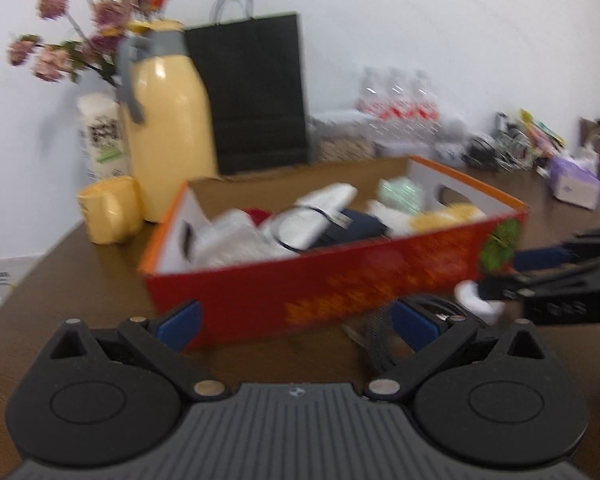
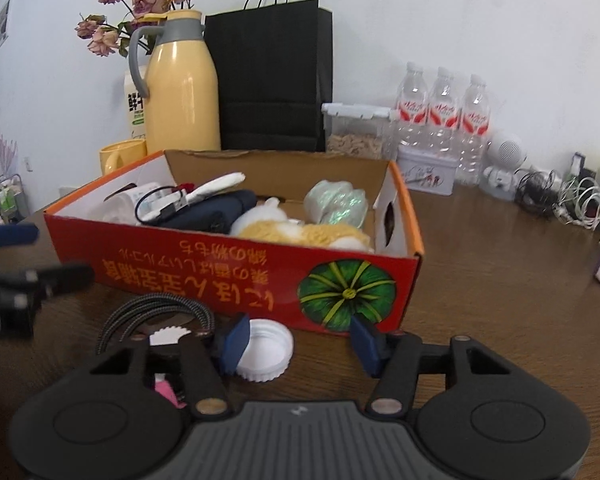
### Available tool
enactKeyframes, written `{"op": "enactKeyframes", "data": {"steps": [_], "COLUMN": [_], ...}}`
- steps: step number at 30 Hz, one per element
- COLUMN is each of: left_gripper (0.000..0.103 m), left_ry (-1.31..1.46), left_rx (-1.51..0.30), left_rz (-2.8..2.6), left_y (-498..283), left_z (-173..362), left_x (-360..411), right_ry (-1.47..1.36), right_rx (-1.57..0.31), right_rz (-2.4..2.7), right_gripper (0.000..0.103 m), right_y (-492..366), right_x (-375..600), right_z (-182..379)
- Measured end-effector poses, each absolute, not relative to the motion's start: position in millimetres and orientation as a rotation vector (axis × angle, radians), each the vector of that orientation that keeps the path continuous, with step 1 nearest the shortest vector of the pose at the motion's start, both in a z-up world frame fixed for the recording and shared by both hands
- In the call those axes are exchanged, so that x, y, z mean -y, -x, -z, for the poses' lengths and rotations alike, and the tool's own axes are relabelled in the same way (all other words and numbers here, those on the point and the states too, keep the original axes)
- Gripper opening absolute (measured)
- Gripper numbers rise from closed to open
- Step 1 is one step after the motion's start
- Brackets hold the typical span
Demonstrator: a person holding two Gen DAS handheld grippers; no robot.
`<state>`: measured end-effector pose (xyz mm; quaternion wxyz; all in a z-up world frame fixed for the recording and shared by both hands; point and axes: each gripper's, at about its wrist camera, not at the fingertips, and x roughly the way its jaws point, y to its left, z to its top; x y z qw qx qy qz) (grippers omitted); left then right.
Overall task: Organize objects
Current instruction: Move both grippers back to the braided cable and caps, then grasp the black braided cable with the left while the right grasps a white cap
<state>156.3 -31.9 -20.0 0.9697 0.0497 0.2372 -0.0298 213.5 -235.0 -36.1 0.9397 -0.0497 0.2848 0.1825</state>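
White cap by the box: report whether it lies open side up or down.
Open side up: the white cap shows its hollow interior and rim, lying on the table.

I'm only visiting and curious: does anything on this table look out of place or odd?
Yes. A loose white cap lies open side up on the table in front of the red box, with no bottle of its own nearby. A braided cable lies coiled beside it. Both are outside the box, which already holds clutter.
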Motion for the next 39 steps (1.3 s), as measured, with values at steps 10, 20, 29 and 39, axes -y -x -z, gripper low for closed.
{"op": "enactKeyframes", "data": {"steps": [10,20,29,39], "left_gripper": [0.057,0.021,0.040,0.103], "left_ry": [-0.068,-0.015,-0.033,-0.010], "left_rx": [-0.651,-0.674,-0.674,-0.613], "left_rz": [0.160,0.135,0.073,0.117], "left_y": [-168,-161,-150,-145], "left_z": [38,39,35,19], "left_x": [50,25,-1,24], "right_ry": [0.055,0.060,0.068,0.058], "right_rx": [-0.654,-0.641,-0.631,-0.620], "right_rz": [-0.394,-0.428,-0.457,-0.444], "right_gripper": [0.022,0.006,0.004,0.011], "right_y": [-221,-211,-206,-203], "right_x": [235,231,227,228], "right_z": [46,43,41,40]}}
